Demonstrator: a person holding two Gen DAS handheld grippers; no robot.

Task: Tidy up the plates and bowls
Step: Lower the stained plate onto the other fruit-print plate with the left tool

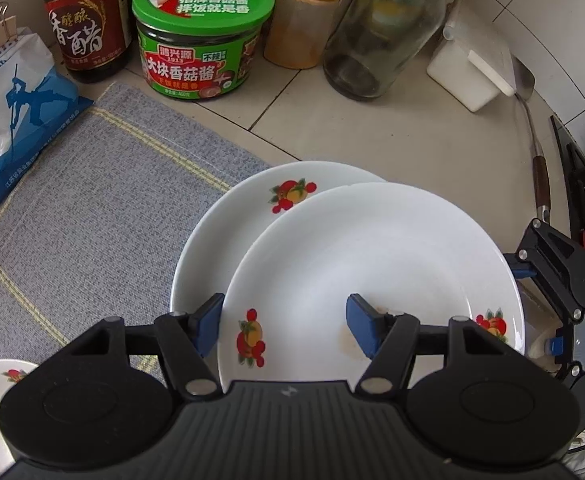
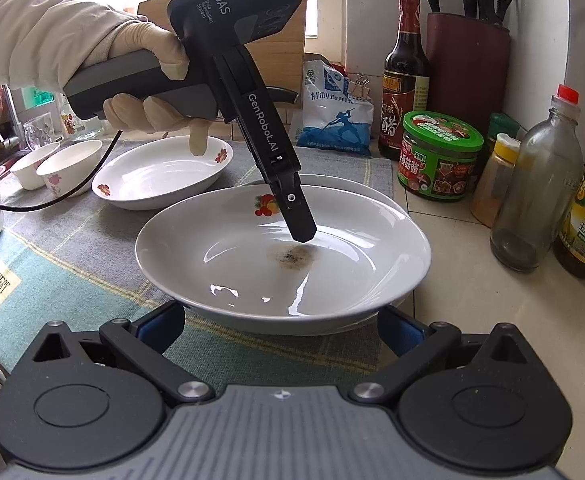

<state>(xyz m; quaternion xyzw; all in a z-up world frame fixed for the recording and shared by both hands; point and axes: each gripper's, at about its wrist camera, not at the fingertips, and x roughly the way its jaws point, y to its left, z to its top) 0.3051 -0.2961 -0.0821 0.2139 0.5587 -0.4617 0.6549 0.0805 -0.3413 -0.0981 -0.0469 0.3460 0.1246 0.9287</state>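
Observation:
Two white plates with fruit prints are stacked at the edge of a grey cloth mat (image 1: 92,208). The upper plate (image 1: 372,256) sits shifted off the lower plate (image 1: 220,236) and has a brown stain (image 2: 290,258) in its well. My left gripper (image 1: 285,330) points down at it, open. One finger is outside the rim and the other is over the well, so the rim lies between them untouched. From the right wrist view, the left gripper (image 2: 303,230) has its tip just above the stain. My right gripper (image 2: 282,326) is open, fingers spread low at the upper plate's (image 2: 252,280) near rim.
A third plate (image 2: 160,176) and small bowls (image 2: 68,164) stand farther along the mat. A green-lidded jar (image 1: 202,32), vinegar bottle (image 1: 82,20), glass bottle (image 1: 384,28), spice jar (image 1: 304,16) and salt bag (image 1: 16,112) line the back. A spatula (image 1: 532,148) lies to the right.

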